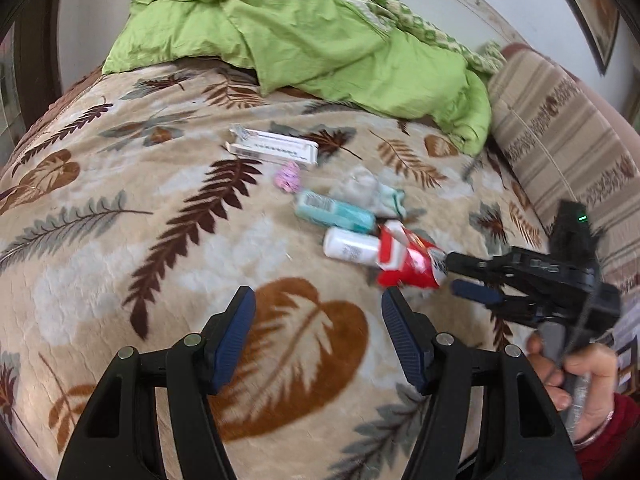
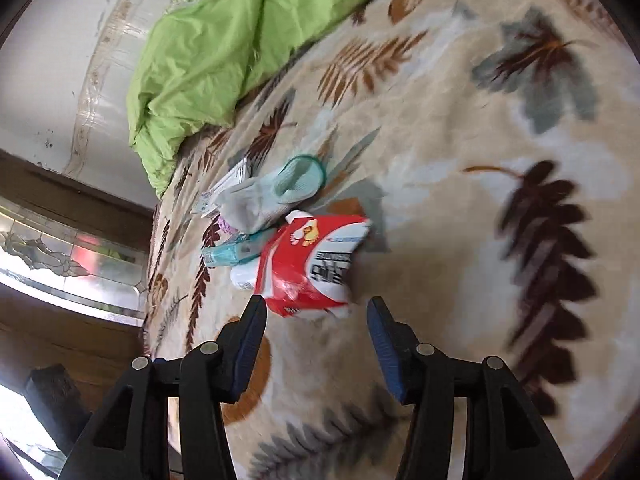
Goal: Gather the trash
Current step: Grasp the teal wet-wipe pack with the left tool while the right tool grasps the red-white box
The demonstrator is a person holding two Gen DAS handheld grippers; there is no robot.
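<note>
Both claws spread and empty, the right claw (image 2: 316,308) nearest the red packet (image 2: 308,264), left claw (image 1: 318,300) over the blanket (image 1: 120,240)

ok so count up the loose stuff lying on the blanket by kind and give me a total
Boxes: 2, a white carton and a crushed red box
Bottles: 2, a teal bottle and a white bottle
Socks: 1, a grey sock
Pink wads: 1, a pink wad
Total: 6
</note>
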